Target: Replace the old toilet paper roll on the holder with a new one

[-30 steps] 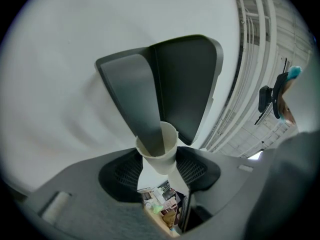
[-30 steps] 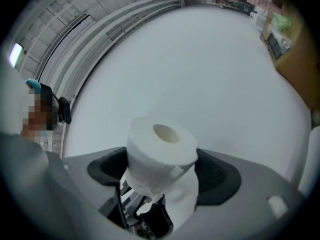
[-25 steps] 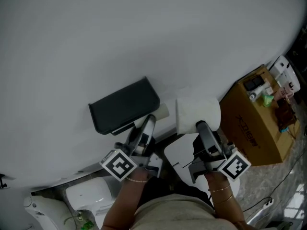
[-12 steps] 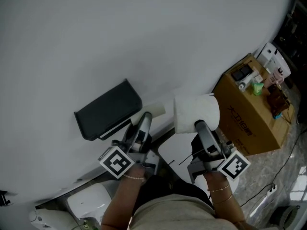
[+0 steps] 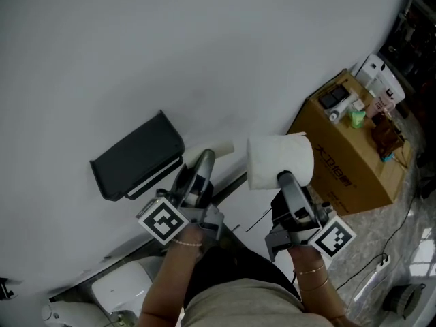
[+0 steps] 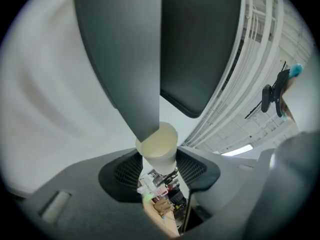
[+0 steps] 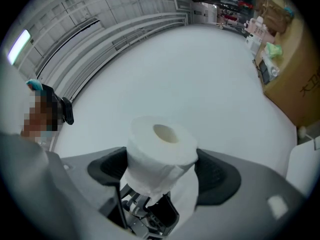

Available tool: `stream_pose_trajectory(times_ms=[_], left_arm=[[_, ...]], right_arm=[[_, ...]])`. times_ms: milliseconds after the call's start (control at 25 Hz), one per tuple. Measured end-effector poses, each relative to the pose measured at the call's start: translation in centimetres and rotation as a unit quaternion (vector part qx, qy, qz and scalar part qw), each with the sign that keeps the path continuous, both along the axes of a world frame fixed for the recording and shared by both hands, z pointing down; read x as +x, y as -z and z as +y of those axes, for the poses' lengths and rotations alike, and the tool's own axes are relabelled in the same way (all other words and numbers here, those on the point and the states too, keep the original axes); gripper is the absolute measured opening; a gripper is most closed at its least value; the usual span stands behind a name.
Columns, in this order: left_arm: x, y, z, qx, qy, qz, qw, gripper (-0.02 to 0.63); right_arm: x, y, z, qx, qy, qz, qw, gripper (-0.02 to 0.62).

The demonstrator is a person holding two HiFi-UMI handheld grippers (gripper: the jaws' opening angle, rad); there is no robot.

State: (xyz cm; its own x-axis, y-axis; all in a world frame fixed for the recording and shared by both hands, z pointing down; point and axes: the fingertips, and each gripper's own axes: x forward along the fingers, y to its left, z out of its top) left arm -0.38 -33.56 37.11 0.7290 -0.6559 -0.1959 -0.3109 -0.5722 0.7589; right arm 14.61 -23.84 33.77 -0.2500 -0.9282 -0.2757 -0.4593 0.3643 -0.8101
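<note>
Standing over it all, the person has a tool in each hand, both reaching out towards the white wall [image 5: 218, 46]. The right tool [image 5: 289, 181] is clamped on a full roll of toilet paper [image 5: 279, 157]. In the right gripper view its two pads press into the sides of that roll [image 7: 160, 149], with the hollow core facing up and a loose sheet hanging down in front. The right tool [image 7: 161, 173] holds it out in the open air, off to the right of the holder and not touching it.

The left tool [image 5: 203, 163] is closed on a bare cardboard tube [image 5: 218, 148], the old spent one. In the left gripper view the tube [image 6: 159, 146] sits snug between the left tool's [image 6: 159, 160] pads, which meet it on both sides. The tube pokes out just beside the lower right corner of the dark holder [image 5: 136, 159], whose flat cover tilts out from the wall. From below, the holder [image 6: 200, 49] looms right over the tube, and a grey part tapers down to its top rim.

Further right, a brown cardboard box [image 5: 347, 165] stands on the floor against the wall, well apart from the tools, with small bottles and packets [image 5: 368, 94] on top.
</note>
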Motion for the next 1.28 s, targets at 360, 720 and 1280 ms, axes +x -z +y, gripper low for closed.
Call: stream_pose_trajectory(times_ms=[360, 720, 1280], left_arm=[[2.7, 0.3, 2.1, -0.004, -0.037, -0.001, 0.9993, 0.215], [1.6, -0.2, 4.7, -0.025, -0.023, -0.001, 0.9994, 0.215], [-4.5, -0.2, 5.7, -0.030, 0.043, 0.002, 0.9986, 0.215]], right_arm=[[1.7, 0.5, 0.6, 0.007, -0.017, -0.006, 1.000, 0.424], [0.9, 0.3, -0.3, -0.003, 0.014, 0.002, 1.000, 0.425], [-3.7, -0.2, -3.7, -0.006, 0.080, 0.005, 0.997, 0.424]])
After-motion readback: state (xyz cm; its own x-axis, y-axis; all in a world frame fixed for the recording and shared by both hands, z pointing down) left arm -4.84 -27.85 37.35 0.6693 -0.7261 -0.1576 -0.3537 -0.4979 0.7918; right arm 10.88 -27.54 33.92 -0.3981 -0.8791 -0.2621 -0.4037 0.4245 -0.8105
